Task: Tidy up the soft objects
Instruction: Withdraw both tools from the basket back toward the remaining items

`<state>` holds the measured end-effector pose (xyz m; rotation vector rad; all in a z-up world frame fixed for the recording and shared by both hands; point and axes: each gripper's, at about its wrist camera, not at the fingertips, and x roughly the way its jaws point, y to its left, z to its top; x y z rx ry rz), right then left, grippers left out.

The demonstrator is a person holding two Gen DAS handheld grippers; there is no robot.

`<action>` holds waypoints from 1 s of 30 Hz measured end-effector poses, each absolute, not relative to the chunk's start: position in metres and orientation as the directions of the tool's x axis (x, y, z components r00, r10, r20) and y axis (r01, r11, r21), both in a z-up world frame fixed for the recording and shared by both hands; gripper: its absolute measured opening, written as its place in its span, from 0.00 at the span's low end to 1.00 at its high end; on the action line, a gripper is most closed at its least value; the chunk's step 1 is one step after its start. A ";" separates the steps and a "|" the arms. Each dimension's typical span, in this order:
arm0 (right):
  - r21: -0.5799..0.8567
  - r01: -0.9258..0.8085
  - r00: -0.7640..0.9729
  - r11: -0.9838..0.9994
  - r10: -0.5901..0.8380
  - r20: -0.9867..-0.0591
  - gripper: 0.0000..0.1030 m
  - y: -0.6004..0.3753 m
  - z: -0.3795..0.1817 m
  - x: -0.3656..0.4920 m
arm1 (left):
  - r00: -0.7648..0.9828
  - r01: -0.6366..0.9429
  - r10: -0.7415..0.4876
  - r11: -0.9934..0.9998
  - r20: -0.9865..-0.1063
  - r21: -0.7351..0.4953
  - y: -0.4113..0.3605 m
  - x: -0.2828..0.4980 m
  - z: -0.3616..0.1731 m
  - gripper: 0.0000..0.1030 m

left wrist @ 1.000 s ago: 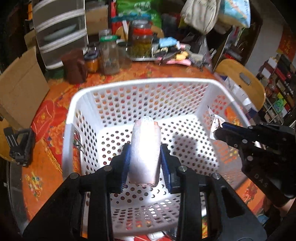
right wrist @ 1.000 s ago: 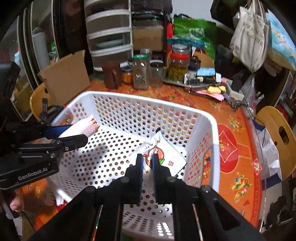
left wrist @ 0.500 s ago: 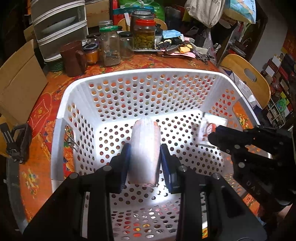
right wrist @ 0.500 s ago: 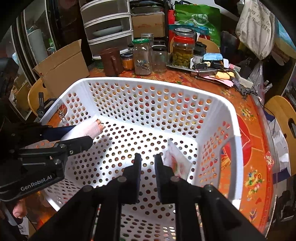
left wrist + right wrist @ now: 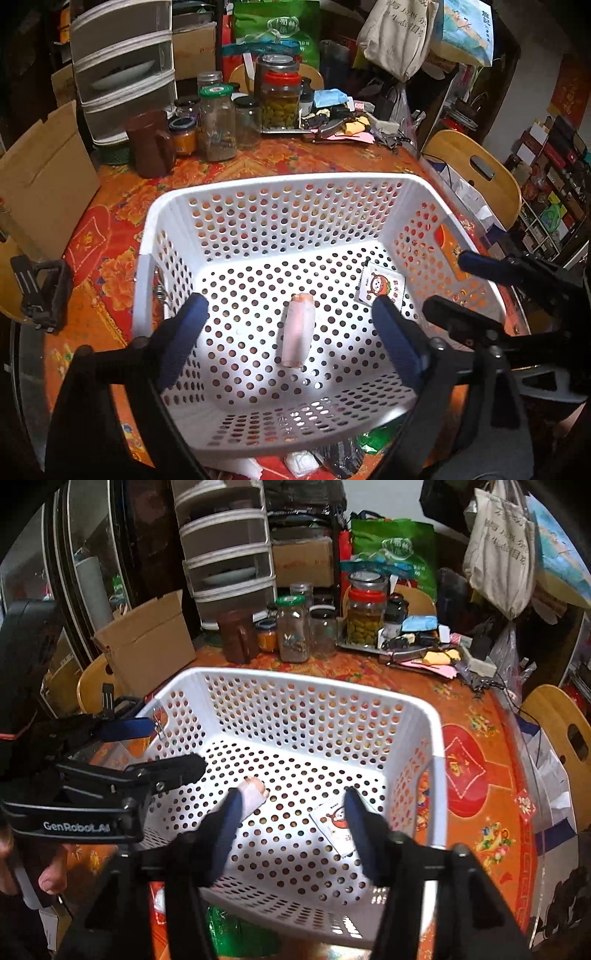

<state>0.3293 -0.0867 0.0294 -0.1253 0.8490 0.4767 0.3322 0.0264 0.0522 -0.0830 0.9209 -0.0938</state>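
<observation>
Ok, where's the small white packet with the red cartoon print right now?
The small white packet with the red cartoon print lies flat on the floor of the white perforated plastic basket, near its right wall in the left wrist view, right of the pale pink roll.

Left gripper (image 5: pixel 291 328) and right gripper (image 5: pixel 291 823) are held side by side above the basket (image 5: pixel 147 236), both angled downward into it. The jaws of each are opening, and nothing is pressed between the pads. A hand (image 5: pixel 51 871) is seen under the left gripper.
</observation>
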 end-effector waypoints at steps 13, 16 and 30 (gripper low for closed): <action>0.105 -0.442 0.597 0.891 0.379 -0.707 1.00 -0.104 0.048 0.303 | 0.666 0.051 -0.076 0.997 -0.742 -0.057 0.034 0.288 0.087 1.00; 0.101 -0.439 0.613 0.893 0.380 -0.693 1.00 -0.106 0.055 0.292 | 0.683 0.049 -0.087 0.996 -0.725 -0.073 0.041 0.271 0.095 1.00; 0.110 -0.416 0.671 0.903 0.386 -0.632 1.00 -0.135 0.053 0.219 | 0.751 -0.040 -0.021 0.996 -0.660 -0.078 0.087 0.150 0.098 1.00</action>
